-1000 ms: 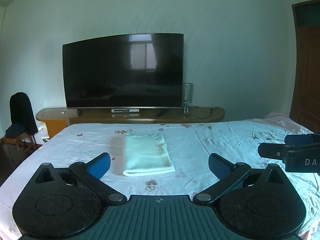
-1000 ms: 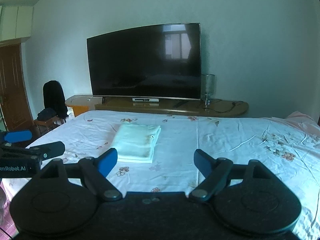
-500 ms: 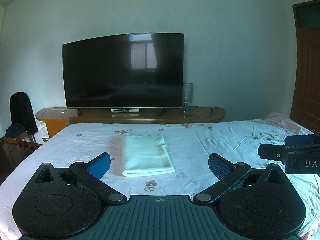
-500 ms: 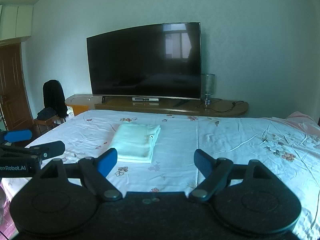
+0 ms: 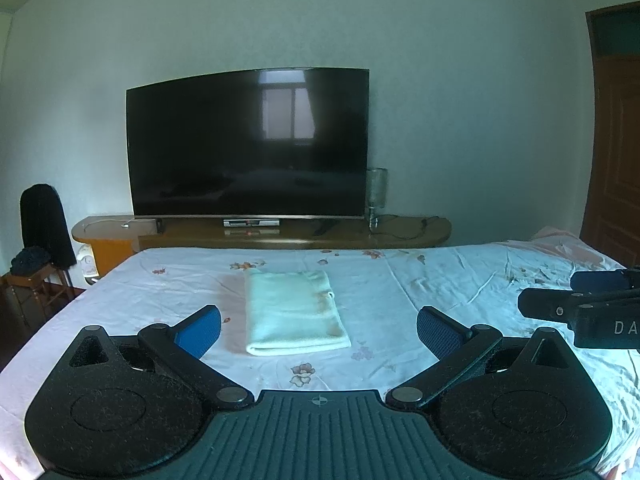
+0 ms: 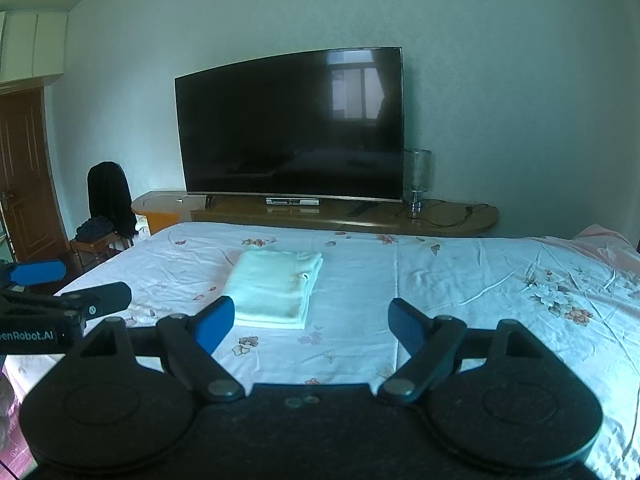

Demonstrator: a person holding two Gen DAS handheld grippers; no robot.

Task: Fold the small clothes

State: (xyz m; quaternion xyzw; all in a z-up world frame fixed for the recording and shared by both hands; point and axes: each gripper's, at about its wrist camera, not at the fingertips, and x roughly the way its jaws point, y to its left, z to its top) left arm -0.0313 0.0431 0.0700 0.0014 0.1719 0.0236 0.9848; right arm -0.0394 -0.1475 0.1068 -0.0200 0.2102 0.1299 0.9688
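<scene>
A pale green cloth [image 5: 294,312] lies folded into a neat rectangle on the floral bed sheet [image 5: 440,292]; it also shows in the right wrist view [image 6: 276,286]. My left gripper [image 5: 318,330] is open and empty, held above the bed just short of the cloth. My right gripper [image 6: 310,322] is open and empty, to the right of the cloth. The right gripper shows at the right edge of the left wrist view [image 5: 580,300]. The left gripper shows at the left edge of the right wrist view [image 6: 52,288].
A large dark TV [image 5: 248,144] stands on a low wooden bench [image 5: 280,234] beyond the bed's far edge, with a glass lamp [image 5: 377,194] beside it. A chair with dark clothes [image 5: 40,228] is at the left. A wooden door [image 5: 616,140] is at the right.
Nothing has visibly changed apart from a very slight shift of both views; the cloth lies still and both grippers stay open.
</scene>
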